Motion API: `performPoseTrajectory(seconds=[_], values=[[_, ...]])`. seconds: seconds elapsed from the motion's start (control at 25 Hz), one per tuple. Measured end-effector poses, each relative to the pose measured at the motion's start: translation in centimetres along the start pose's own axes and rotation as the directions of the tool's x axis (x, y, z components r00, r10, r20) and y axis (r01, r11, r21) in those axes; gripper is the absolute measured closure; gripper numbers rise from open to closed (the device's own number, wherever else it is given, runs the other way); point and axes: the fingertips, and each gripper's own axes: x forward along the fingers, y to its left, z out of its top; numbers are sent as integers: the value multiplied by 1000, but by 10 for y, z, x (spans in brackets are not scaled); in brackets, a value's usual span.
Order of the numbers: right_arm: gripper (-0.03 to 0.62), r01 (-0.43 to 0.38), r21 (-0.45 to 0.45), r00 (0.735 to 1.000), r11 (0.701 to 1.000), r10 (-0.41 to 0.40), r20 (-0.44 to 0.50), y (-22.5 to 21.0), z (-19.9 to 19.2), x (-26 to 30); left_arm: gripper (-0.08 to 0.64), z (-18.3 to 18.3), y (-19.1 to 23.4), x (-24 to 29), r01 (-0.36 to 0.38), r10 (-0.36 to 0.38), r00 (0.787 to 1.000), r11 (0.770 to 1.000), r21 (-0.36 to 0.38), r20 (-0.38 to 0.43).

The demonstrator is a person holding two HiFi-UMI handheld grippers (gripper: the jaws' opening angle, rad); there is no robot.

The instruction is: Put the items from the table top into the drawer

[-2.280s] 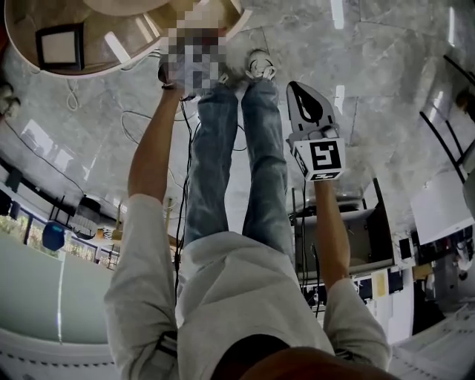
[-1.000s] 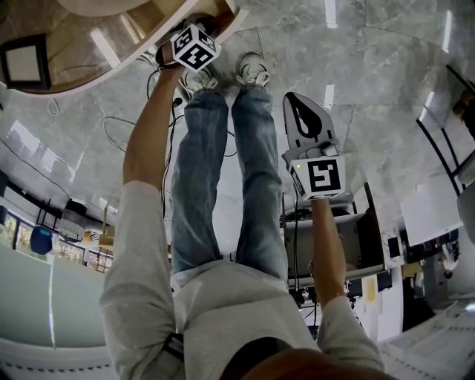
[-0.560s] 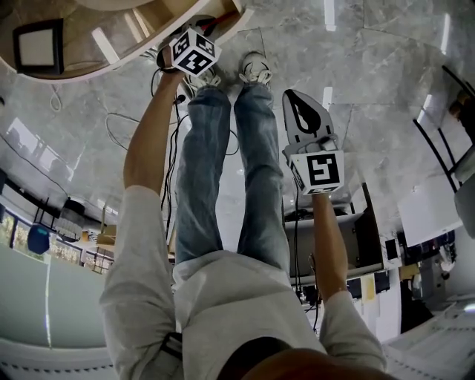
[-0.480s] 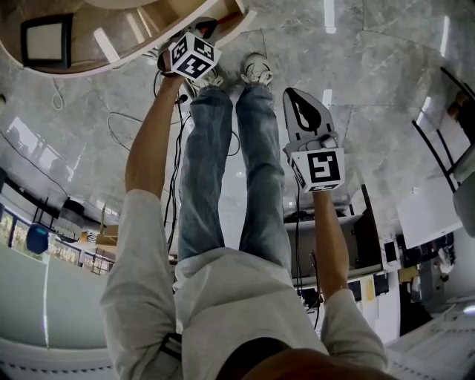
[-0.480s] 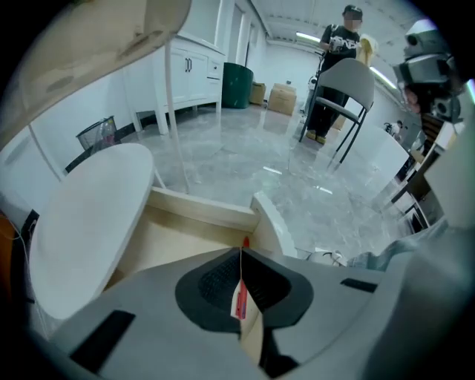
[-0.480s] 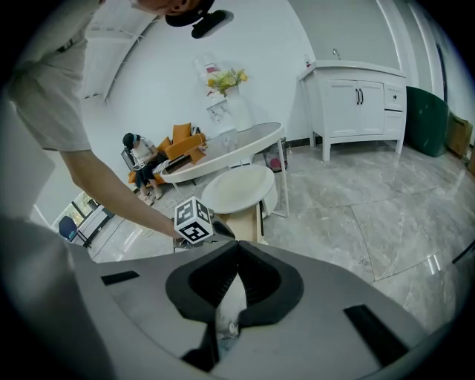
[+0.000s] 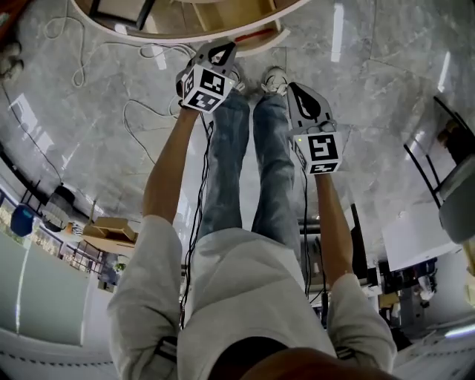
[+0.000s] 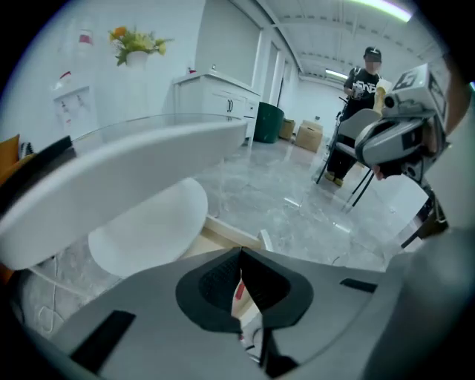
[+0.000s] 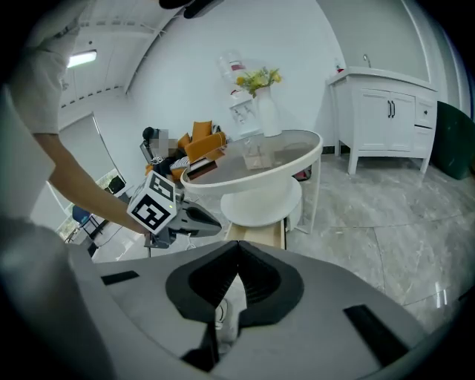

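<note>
Left gripper (image 8: 239, 254), just closed, and right gripper (image 9: 239, 245) hover, jaws together, empty; the clear container (image 9: 256, 156) mid-top on the round table (image 9: 297, 165) looks fragile and slippery, best pinched across its side walls.

Glossy grey marbled floor (image 7: 386, 89), pale wood drawer (image 7: 230, 13), smooth white table (image 9: 260, 183) with glassy top (image 9: 286, 145), denim jeans (image 7: 274, 171)

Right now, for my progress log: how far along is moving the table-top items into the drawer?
Done: the drawer looks pulled out under the table. In hand: nothing; the left gripper and right gripper are both shut, empty. Left: the flower vase and a clear container sit on the tabletop.
</note>
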Motion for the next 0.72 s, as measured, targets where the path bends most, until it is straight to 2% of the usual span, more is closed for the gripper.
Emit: performPoseTrajectory(seconds=[0.16, 0.44, 0.64, 0.72], values=[[568, -44, -41, 999, 998, 43, -25, 24, 12, 19, 544, -3, 12, -49, -64, 66, 997, 995, -72, 37], [568, -120, -114, 990, 986, 110, -91, 61, 17, 63, 545, -29, 36, -104, -160, 175, 983, 965, -207, 57], [568, -190, -181, 981, 965, 180, -72, 100, 51, 81, 544, -38, 61, -143, -233, 265, 961, 932, -278, 82], [568, -211, -200, 977, 957, 202, -64, 114, 67, 89, 543, -38, 77, -157, -262, 297, 951, 923, -283, 88]])
